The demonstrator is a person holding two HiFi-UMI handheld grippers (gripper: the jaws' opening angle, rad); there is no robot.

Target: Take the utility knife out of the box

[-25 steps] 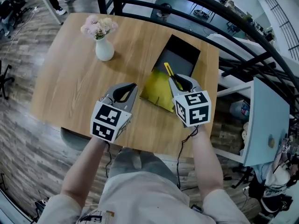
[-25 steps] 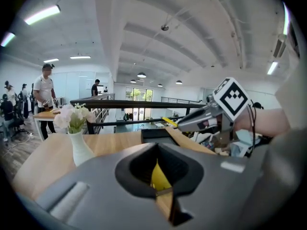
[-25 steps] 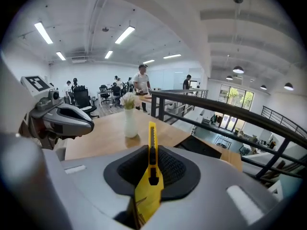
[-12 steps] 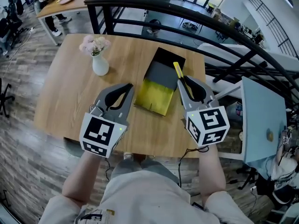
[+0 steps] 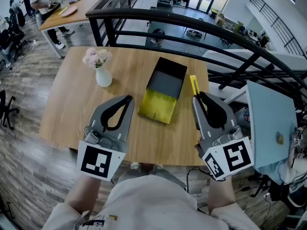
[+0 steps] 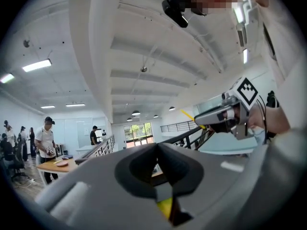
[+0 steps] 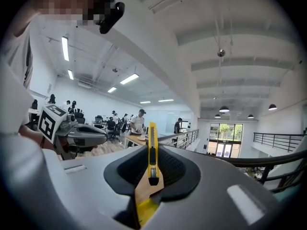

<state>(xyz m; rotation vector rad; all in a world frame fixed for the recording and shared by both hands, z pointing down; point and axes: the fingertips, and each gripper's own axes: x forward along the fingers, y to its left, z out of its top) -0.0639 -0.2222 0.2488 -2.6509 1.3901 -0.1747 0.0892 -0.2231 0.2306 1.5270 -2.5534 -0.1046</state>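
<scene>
**Head view:** The right gripper [image 5: 197,97] clamps the one utility knife [image 5: 194,84] between its narrowly parted jaws. The yellow handle sticks out beyond the tips, pointing away from the person. The knife is held in the air to the right of the single open box [image 5: 165,83], clear of it, over the right edge of the wooden table [image 5: 72,99]. The left gripper [image 5: 128,98] hangs over the table to the left of the box, its jaws pressed together with nothing in them. One white vase of pink flowers [image 5: 102,71] stands near the table's far left corner. That makes two grippers, one knife, one box and one vase.

**Left gripper view:** The left gripper's [image 6: 158,145] jaws meet at the tips, with nothing between them. The right gripper [image 6: 197,121] shows at the right, the knife's [image 6: 188,114] yellow end poking out of it.

**Right gripper view:** The knife [image 7: 152,143] stands upright on edge between the jaws of the right gripper [image 7: 152,153], which hold it by its sides, black slider facing the camera. The left gripper [image 7: 98,134] shows at the left.
</scene>
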